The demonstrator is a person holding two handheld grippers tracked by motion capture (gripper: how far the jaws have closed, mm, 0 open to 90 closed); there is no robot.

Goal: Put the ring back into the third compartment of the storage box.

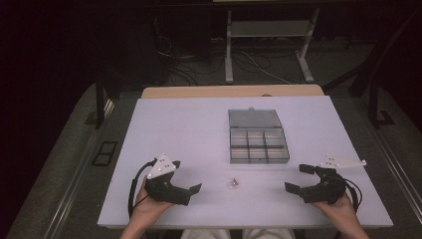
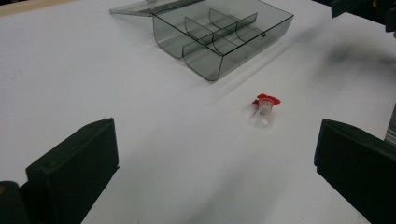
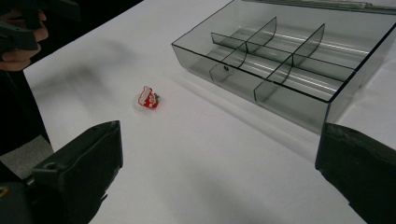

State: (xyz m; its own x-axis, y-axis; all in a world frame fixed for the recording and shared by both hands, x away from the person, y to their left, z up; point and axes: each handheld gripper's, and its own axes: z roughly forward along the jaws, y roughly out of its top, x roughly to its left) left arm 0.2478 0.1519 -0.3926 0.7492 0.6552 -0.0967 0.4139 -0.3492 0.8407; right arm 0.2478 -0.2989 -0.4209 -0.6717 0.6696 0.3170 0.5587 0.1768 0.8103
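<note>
**Two open grippers, one tiny part between them**

On the white desk (image 1: 174, 124) sits a smoky compartment box (image 1: 259, 145), lid flat behind it. Near it, a small clear-and-red part (image 1: 232, 183) lies loose. The left hand-held gripper (image 1: 188, 182) and right hand-held gripper (image 1: 297, 178) flank it, jaws wide, holding nothing.

overhead forward-down, claw views low, sharing organizer box (image 1: 258, 145)
</note>
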